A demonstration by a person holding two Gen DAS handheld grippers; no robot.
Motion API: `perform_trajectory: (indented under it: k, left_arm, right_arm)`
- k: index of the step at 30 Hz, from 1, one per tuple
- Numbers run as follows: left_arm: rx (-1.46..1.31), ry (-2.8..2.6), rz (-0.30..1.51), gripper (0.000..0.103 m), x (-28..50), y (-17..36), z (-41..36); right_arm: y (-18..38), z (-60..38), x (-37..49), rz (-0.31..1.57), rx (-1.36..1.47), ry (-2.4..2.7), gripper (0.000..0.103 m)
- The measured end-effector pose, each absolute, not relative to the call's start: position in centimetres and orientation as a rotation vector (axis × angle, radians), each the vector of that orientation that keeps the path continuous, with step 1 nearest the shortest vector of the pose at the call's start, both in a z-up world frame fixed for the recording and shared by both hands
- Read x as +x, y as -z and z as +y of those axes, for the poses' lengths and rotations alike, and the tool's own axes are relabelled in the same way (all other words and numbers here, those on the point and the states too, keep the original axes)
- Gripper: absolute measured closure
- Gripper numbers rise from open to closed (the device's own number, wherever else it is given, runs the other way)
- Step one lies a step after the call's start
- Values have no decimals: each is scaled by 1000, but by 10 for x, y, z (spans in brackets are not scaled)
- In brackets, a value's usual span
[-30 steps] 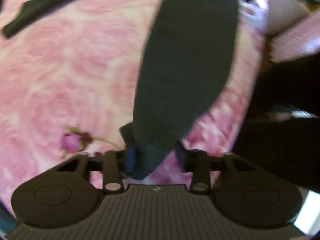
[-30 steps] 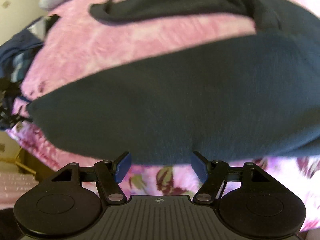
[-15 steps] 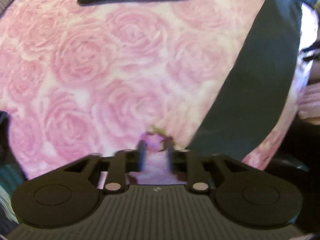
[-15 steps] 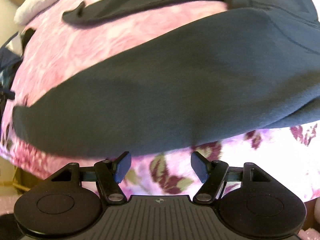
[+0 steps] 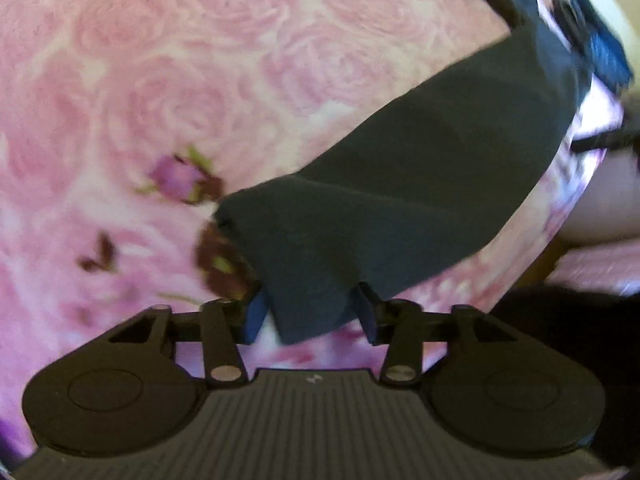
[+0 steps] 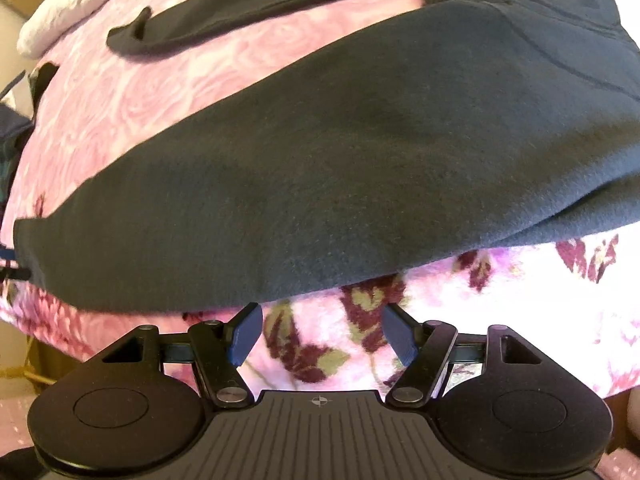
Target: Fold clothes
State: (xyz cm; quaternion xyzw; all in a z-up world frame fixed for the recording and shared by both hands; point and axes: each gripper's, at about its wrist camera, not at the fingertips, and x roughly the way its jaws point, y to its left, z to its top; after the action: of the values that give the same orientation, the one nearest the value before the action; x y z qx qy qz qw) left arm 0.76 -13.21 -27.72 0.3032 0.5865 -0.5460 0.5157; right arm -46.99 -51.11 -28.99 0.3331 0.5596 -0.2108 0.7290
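The dark garment (image 6: 360,152) lay spread across the rose-print bed (image 5: 160,80). The left gripper (image 5: 310,312) was closing on its corner at 6 o'clock of that view, presumably to lift it for a fold. The right gripper (image 6: 322,332) hung spread and empty just short of the hem at 12 o'clock, likely waiting its turn.

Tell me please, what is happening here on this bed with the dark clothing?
A person is folding a dark garment that lies on a pink rose-patterned blanket, with a gripping tool in each hand. The left tool is closing on a corner of the garment, which sits between its blue pads. The right tool is open and empty, just short of the garment's near edge, above the blanket. A sleeve lies spread farther back.
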Motion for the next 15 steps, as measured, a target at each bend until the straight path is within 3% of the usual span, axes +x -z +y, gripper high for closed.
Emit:
perform_trajectory:
  k: [4, 7, 10, 15]
  left_arm:
    - [604, 1329, 1633, 90, 4, 254, -126]
    - [534, 1253, 1632, 89, 26, 223, -110]
    - [500, 1124, 1636, 86, 48, 225, -98]
    - [700, 980, 1613, 87, 42, 257, -99]
  right_arm:
    - [283, -516, -473, 1237, 707, 460, 34]
    - [274, -520, -474, 1223, 683, 463, 34]
    - [270, -524, -473, 1211, 664, 462, 34]
    - [279, -532, -480, 1206, 695, 499, 34]
